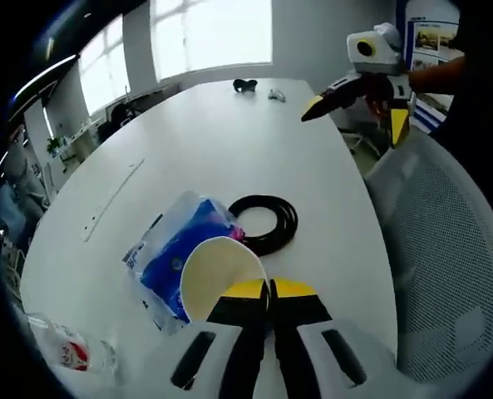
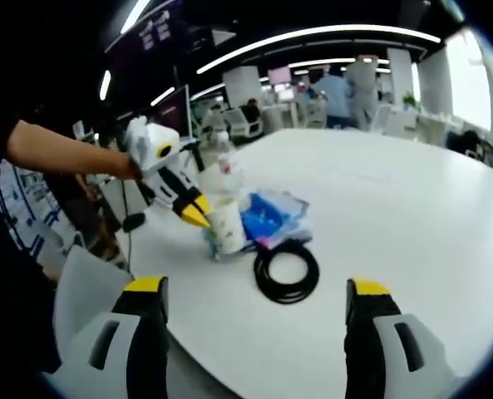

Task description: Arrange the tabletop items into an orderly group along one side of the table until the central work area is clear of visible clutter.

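Left gripper view: left tongs (image 1: 269, 290) pinch paper cup (image 1: 217, 274) (rim); right tongs (image 2: 257, 293) spread.

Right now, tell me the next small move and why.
Probably carry the paper cup a little toward the table's edge. The left tongs look shut on its rim, and it sits against the blue tissue pack and black cable coil. The right tongs hang open, free.

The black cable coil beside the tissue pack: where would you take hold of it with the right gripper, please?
Probably the near arc of the cable coil, coming down from above with the open right gripper. The coil lies flat on the table, and that arc faces away from the tissue pack and cup, so the jaws can straddle it.
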`<state>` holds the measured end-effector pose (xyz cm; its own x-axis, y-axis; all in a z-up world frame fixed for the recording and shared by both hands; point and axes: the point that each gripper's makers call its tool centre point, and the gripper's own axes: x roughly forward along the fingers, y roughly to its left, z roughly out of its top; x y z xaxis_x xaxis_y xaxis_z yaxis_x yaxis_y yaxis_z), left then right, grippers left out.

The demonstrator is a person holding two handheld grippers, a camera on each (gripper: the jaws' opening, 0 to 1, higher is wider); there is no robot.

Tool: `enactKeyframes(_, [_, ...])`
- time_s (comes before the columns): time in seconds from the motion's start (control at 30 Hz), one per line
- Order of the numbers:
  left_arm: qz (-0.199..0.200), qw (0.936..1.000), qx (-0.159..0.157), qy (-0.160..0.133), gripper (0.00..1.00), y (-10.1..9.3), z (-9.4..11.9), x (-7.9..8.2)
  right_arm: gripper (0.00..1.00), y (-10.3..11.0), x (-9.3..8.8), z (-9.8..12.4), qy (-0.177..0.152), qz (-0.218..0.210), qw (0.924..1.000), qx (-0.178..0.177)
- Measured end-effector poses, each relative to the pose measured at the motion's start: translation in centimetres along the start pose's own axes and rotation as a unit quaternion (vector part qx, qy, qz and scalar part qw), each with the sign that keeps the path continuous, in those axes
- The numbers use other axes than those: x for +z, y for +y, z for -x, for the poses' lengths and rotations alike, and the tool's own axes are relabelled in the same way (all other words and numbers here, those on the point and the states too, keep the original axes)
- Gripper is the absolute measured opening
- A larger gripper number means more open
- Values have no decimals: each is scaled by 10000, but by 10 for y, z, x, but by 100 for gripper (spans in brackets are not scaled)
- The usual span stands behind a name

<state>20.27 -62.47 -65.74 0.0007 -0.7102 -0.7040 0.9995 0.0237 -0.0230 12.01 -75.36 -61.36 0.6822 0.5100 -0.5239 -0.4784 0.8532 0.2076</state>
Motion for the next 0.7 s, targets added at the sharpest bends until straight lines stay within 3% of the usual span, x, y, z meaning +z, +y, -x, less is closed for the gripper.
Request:
enactKeyframes(0.3, [92,9999,32,-121,0,9,20,12,86,2,-1,-3,11,-26,10000,28])
enactKeyframes(0.7, [170,9992,354,-74,0,35,36,6,86,1,1,-4,-6,-33,10000,46])
